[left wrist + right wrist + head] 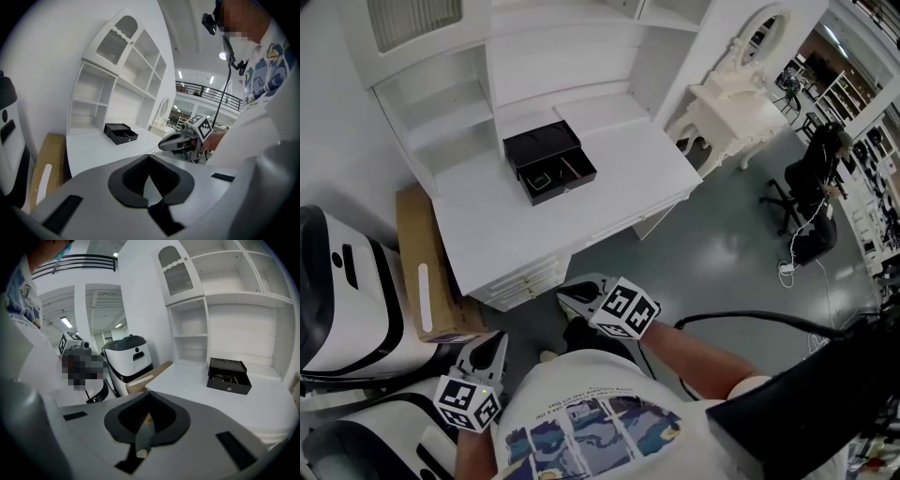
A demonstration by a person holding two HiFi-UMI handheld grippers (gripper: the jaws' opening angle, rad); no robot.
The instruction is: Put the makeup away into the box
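The black box (548,161) sits open on the white tabletop (516,234), with the makeup (572,167) seemingly inside it. The pieces look small, light and slick, and are best pinched mid-body. The left gripper (493,343) and right gripper (569,299) hang well short, their jaws clenched on nothing.

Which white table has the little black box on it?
The plain white desk with shelves behind it holds the open black box. The curly-legged dressing table with the oval mirror shows no box.

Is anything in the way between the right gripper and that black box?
Nothing visible is. Only bare white desk lies between the right gripper, shut on a slim stick, and the open black box.
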